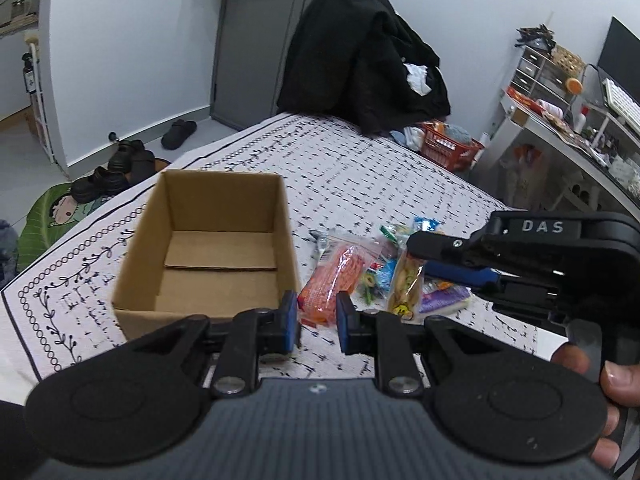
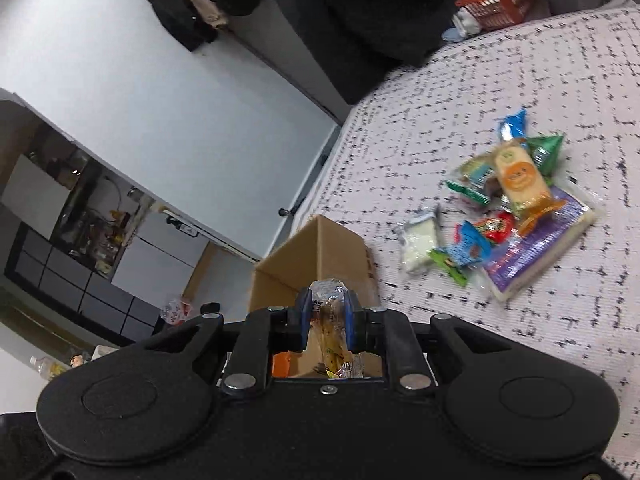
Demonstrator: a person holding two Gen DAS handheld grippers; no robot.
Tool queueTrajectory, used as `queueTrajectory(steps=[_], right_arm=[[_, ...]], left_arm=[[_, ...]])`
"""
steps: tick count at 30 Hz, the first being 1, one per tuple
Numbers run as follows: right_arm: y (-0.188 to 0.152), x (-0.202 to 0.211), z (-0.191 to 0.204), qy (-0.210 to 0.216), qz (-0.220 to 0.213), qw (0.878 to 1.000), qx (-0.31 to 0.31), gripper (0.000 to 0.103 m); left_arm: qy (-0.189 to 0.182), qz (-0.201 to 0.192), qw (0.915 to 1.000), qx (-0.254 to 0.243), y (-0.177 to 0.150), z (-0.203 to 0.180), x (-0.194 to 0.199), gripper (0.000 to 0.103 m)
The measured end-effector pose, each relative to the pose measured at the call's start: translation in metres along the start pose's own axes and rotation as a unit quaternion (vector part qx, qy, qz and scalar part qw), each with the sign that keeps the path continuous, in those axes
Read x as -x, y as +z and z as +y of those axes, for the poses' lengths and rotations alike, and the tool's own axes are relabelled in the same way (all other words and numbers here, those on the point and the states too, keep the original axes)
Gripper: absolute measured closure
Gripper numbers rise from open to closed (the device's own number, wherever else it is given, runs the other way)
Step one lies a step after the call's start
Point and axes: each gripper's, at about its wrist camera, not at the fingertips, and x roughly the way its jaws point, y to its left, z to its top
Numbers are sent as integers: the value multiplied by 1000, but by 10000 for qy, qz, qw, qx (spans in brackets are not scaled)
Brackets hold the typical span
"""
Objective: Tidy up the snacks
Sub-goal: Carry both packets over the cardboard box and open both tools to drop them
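Left tongs (image 1: 318,322) empty, narrowly parted; right tongs (image 2: 327,316) clamp snack packet (image 2: 334,332) over patterned bedspread (image 1: 360,184).

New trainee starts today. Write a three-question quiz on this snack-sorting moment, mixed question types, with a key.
1. True or false: the cardboard box already holds snacks.
2. Which gripper grips a clear snack packet? A) left gripper B) right gripper
3. Fill in: the loose snack pile lies on the patterned ____.

Key: 1. False, it looks empty in the left wrist view. 2. B; the left gripper is open. 3. Bedspread.
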Motion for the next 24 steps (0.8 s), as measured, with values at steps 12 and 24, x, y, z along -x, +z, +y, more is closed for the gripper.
queueTrajectory(steps=[12, 24], right_arm=[[-10, -40, 26, 142, 66, 9996, 248, 86], [-18, -75, 51, 226, 158, 9990, 363, 86]], left_arm=[[224, -24, 9993, 300, 10, 36, -7, 84], [459, 94, 9972, 584, 21, 76, -27, 83]])
